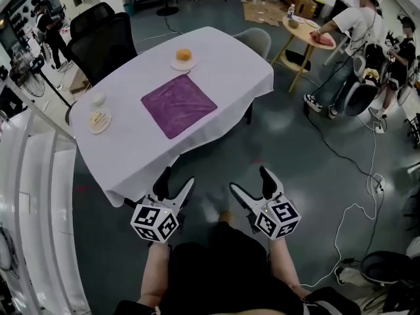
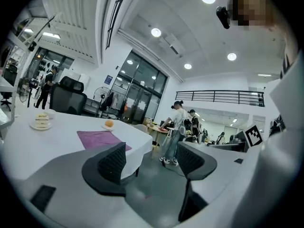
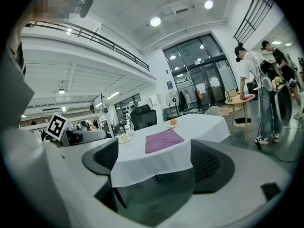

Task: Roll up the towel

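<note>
The table (image 1: 230, 64) under its white cloth stands ahead of me. The purple towel (image 1: 178, 104) lies flat and unrolled near its middle. My left tongs (image 1: 177, 179) and right tongs (image 1: 248, 179) hang short of the table's near edge, over the floor, both wide apart with nothing between the jaws. A small plate (image 1: 184, 63) sits just beyond the towel.

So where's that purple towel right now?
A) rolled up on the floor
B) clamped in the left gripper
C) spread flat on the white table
C: the purple towel lies spread flat on the white table; the left gripper and right gripper are open, short of it.
</note>
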Motion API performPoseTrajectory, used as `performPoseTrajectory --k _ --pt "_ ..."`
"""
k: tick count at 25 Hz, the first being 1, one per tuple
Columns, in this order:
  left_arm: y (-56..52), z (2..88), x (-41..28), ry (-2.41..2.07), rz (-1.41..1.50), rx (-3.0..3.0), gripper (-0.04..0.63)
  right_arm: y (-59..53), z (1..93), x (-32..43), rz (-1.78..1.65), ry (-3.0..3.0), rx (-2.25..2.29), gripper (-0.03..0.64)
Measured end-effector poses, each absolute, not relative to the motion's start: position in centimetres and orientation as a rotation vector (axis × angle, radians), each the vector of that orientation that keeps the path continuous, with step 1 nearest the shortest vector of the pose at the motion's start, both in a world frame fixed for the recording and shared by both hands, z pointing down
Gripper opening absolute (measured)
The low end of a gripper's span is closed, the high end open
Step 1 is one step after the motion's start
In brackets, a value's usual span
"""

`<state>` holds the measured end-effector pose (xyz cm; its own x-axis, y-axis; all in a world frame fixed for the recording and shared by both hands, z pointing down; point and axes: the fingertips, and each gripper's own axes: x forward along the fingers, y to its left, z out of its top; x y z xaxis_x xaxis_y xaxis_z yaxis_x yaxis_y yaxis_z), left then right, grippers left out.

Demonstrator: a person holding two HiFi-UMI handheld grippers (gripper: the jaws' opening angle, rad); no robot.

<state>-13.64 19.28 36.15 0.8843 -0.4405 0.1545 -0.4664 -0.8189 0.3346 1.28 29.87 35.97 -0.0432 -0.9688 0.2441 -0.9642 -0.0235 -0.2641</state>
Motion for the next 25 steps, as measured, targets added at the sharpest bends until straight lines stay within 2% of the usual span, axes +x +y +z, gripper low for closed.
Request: performPoseTrajectory --k 17,25 --pt "13.7 37.3 -2.0 -0.835 0.080 2.647 0.345 23.1 37.0 14.2 -0.548 2.330 -2.033 0.470" --pt "15.6 40.1 -3.7 -0.861 0.205 2.606 0.345 25.3 40.5 13.3 -0.703 2.276 -1.999 0.469"
